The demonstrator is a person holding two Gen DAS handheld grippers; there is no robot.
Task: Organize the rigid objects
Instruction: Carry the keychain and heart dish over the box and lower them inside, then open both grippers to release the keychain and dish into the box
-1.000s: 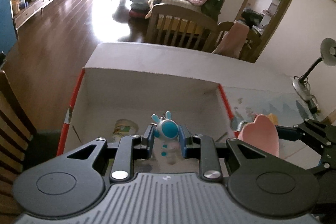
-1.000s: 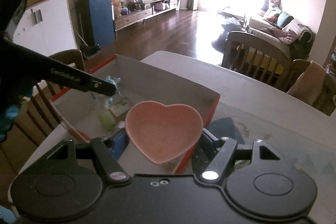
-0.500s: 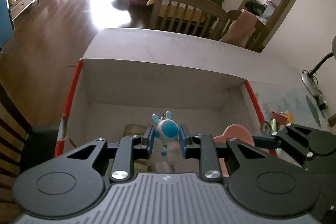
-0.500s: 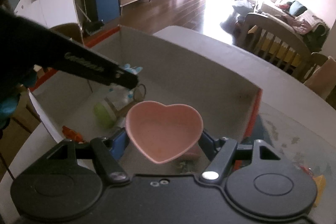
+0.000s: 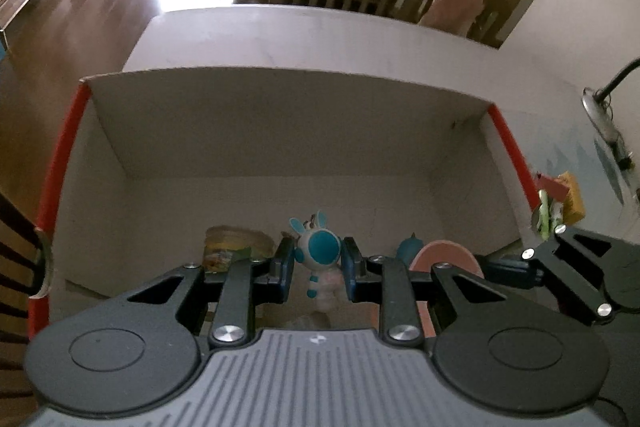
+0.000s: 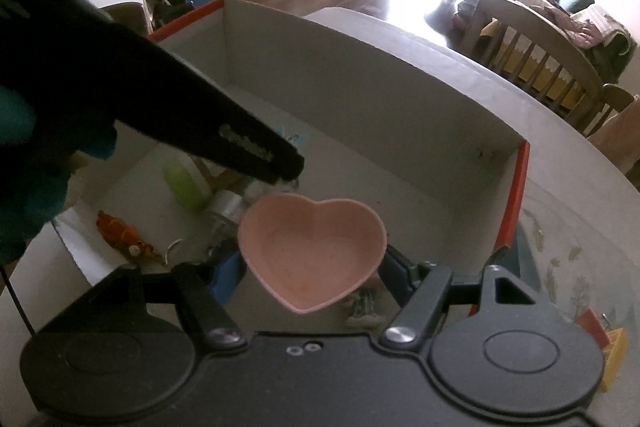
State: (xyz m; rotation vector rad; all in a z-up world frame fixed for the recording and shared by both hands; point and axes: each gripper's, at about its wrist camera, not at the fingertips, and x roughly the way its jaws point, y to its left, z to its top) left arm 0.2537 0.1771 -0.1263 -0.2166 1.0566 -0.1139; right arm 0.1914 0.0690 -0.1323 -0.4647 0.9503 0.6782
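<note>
Depositing step: left tongs (image 5: 318, 269) clamping rabbit figure (image 5: 319, 254), right tongs (image 6: 312, 273) clamping heart dish (image 6: 314, 251), both inside box (image 5: 280, 131). Next: lower, release onto bare floor.

No lettering is clear enough to read.

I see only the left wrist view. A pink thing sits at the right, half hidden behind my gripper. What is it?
Observer: A pink heart-shaped dish, held in the right gripper over the box.
Operator: Is the dish empty?
Observer: Yes, nothing lies in it.
Operator: What lies in the box under my rabbit toy?
Observer: A green bottle near the left gripper, and an orange toy by the near wall.
</note>
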